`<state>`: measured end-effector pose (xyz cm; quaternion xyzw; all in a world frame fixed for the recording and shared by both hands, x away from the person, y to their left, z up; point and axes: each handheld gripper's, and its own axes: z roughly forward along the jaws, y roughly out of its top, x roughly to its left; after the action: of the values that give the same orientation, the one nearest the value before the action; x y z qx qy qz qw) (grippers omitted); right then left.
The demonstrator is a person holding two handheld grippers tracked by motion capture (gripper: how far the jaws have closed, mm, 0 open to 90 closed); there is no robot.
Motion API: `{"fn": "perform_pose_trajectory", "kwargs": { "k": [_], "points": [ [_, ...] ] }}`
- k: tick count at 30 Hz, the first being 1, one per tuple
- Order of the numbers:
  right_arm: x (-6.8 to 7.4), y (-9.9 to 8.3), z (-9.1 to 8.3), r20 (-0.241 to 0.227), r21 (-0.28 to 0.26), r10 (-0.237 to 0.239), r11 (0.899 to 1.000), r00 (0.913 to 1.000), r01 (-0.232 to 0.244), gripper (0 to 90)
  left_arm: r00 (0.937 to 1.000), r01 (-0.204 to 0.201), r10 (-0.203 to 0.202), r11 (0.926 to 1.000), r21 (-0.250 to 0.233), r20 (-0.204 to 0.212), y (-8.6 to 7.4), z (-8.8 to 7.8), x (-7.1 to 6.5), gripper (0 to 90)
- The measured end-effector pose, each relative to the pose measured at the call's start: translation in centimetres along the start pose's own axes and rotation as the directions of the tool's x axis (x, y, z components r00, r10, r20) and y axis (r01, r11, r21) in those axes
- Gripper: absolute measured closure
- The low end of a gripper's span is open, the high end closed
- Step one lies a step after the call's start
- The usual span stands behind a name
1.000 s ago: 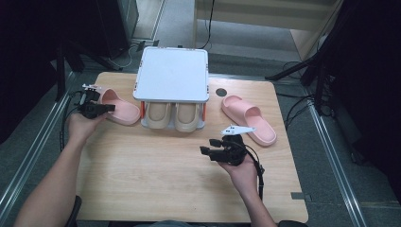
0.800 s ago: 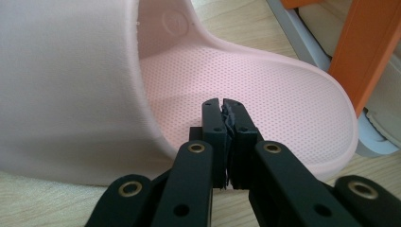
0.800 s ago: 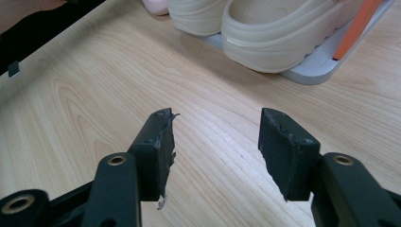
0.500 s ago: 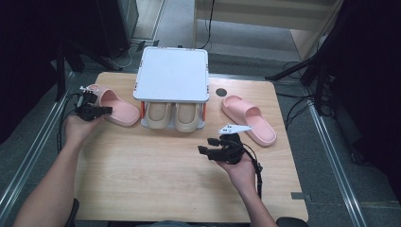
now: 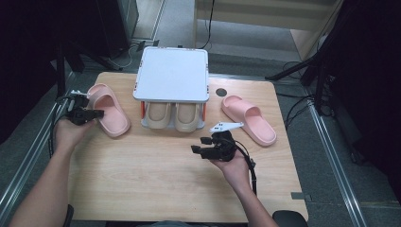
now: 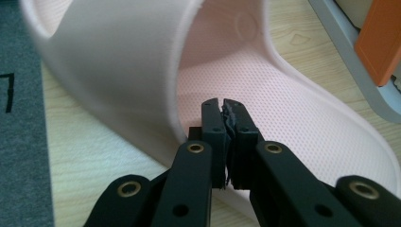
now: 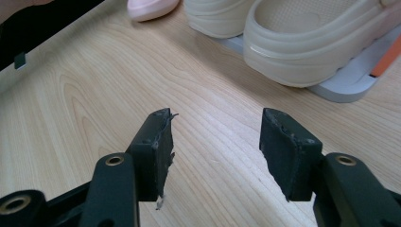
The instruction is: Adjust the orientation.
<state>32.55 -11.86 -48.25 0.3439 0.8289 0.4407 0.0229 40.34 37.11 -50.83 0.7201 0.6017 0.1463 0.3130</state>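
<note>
A pink slipper (image 5: 109,109) lies on the wooden table (image 5: 142,184), left of a small rack. My left gripper (image 5: 100,113) is shut on its near side rim. In the left gripper view the jaws (image 6: 222,105) meet over the dotted footbed (image 6: 283,109), just behind the strap (image 6: 118,61). A second pink slipper (image 5: 249,118) lies to the right of the rack. My right gripper (image 5: 199,145) hovers open over bare wood in front of the rack. Nothing sits between its pads (image 7: 215,127).
The rack has a white flat top (image 5: 172,74) and orange posts (image 6: 378,42). A pair of beige slippers (image 5: 172,116) (image 7: 307,42) sits on its lower shelf. A small dark hole (image 5: 220,92) marks the table behind the right slipper. Floor rails run along both sides of the table.
My left gripper has slid a little to the left and toward the person, dragging the left pink slipper with it. The right gripper has stayed where it was.
</note>
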Motion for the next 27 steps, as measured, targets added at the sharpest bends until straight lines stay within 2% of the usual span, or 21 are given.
{"fn": "perform_pose_trajectory", "kwargs": {
  "k": [5,7,9,11,12,15,17,21,24,27],
  "points": [
    [0.1,0.1,0.1,-0.004,0.003,0.001,1.000,1.0000,-0.001,45.7,0.9997,0.024,-0.024,0.9997,0.000,-0.005,-0.4,-0.5,0.8,87.6],
    [0.1,0.2,0.3,-0.012,0.009,0.011,1.000,0.9999,-0.011,45.9,0.9986,0.049,-0.049,0.9988,-0.002,0.019,-0.4,-0.6,1.0,85.8],
    [0.1,0.2,0.4,-0.013,0.012,-0.001,1.000,0.9999,0.001,45.9,0.9978,0.058,-0.058,0.9983,0.004,0.033,-0.4,-0.6,0.9,82.8],
    [0.1,0.2,0.4,-0.011,0.015,-0.004,1.000,0.9999,0.004,45.9,0.9990,0.035,-0.035,0.9994,0.007,0.029,-0.3,-0.9,0.3,80.7],
    [0.1,0.2,0.4,-0.010,0.017,-0.006,1.000,0.9999,0.006,45.9,0.9994,0.024,-0.024,0.9997,0.008,0.025,-0.2,-1.2,0.1,78.4],
    [0.1,0.3,0.4,-0.011,0.020,-0.006,1.000,0.9999,0.006,45.9,0.9992,0.027,-0.027,0.9996,-0.003,0.028,0.1,-2.3,-0.4,69.8],
    [0.1,0.3,0.4,-0.010,0.017,-0.008,1.000,0.9999,0.009,45.9,0.9992,0.029,-0.028,0.9993,-0.022,0.028,0.1,-3.1,-0.5,65.0],
    [0.3,0.2,0.2,-0.010,0.021,-0.011,1.000,0.9999,0.011,45.9,0.9979,0.057,-0.054,0.9952,-0.080,0.036,0.0,-4.4,0.1,52.4],
    [0.3,0.2,0.2,-0.009,0.023,-0.012,1.000,0.9999,0.013,45.8,0.9975,0.070,-0.070,0.9911,-0.113,0.003,-0.2,-4.9,0.7,49.9],
    [0.2,0.1,0.4,-0.006,0.027,-0.006,1.000,1.0000,0.006,45.7,0.9967,0.071,-0.075,0.9907,-0.116,-0.031,-0.3,-4.6,1.4,48.0]
  ]
}}
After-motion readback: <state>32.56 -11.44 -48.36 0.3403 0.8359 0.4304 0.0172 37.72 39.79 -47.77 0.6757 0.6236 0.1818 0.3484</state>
